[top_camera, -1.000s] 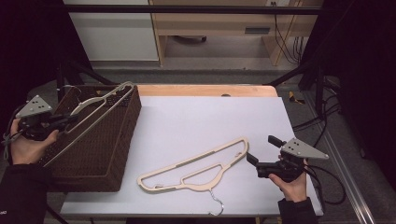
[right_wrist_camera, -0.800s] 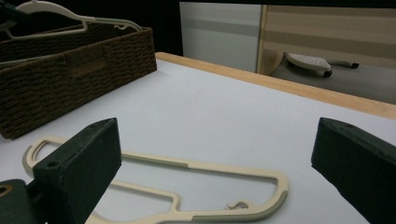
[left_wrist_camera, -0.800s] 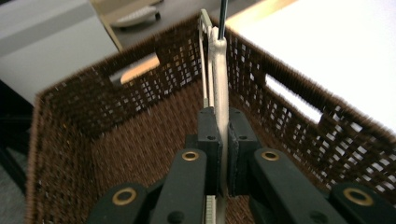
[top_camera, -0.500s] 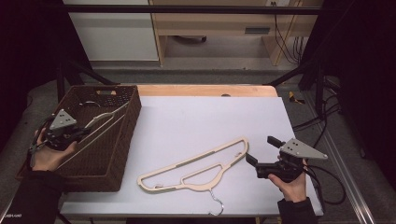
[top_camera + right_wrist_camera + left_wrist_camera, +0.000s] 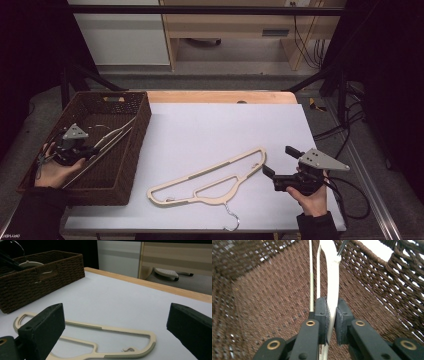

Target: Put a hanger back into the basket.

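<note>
Legible text: none found in any view.
Wicker basket (image 5: 135, 150): no label or tag readable.
Cream hanger on table (image 5: 210, 175): no brand or size mark readable.
Hanger in basket (image 5: 332, 277): surface plain, no print.
Grey gripper plate (image 5: 320, 161): no marking legible.
Cabinet fronts behind table (image 5: 125, 40): no signs readable.
</note>
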The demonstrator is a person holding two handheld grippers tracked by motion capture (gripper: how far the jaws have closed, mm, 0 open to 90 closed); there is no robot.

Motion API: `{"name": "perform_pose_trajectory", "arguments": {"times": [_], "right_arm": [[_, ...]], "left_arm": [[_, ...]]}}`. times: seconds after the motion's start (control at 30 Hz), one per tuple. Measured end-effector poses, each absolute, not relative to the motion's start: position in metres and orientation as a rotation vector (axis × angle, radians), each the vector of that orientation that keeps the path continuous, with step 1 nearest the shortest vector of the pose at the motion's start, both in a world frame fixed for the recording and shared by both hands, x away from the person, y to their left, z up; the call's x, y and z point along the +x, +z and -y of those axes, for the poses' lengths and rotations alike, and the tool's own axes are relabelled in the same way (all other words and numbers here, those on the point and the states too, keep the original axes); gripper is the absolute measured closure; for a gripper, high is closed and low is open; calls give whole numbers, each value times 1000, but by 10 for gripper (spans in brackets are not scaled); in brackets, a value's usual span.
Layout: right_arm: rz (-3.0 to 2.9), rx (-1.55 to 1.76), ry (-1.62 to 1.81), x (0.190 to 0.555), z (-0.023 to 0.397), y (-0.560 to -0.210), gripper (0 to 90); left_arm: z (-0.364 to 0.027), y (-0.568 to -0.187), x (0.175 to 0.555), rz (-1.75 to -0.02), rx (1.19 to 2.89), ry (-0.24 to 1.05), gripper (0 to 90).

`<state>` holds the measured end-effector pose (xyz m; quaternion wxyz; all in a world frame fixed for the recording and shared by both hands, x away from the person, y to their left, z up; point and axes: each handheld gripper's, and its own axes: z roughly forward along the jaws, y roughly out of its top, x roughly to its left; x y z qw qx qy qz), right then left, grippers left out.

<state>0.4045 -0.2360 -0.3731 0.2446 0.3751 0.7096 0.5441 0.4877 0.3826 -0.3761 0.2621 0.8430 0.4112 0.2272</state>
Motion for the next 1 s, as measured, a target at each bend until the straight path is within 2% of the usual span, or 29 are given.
{"name": "perform_pose_trajectory", "arguments": {"times": [0.27, 0.43, 0.6, 0.8, 0.93, 1.0], "right_arm": [[-1943, 1028, 1484, 404, 236, -373, 22], [-1948, 1029, 1480, 405, 234, -375, 22], [-1950, 1027, 1487, 404, 233, -375, 23], [-1953, 1030, 1488, 403, 231, -376, 27], [-1963, 1039, 1481, 400, 229, -378, 33], [-1974, 1047, 1478, 399, 226, -379, 36]], "left_arm": [[-381, -370, 479, -1076, 2288, 527, 722], [-384, -354, 463, -1031, 2246, 565, 705], [-385, -339, 448, -1019, 2132, 621, 659], [-373, -322, 426, -992, 1935, 679, 469], [-349, -315, 409, -910, 1775, 691, 348], [-342, -315, 406, -881, 1769, 698, 290]]}}
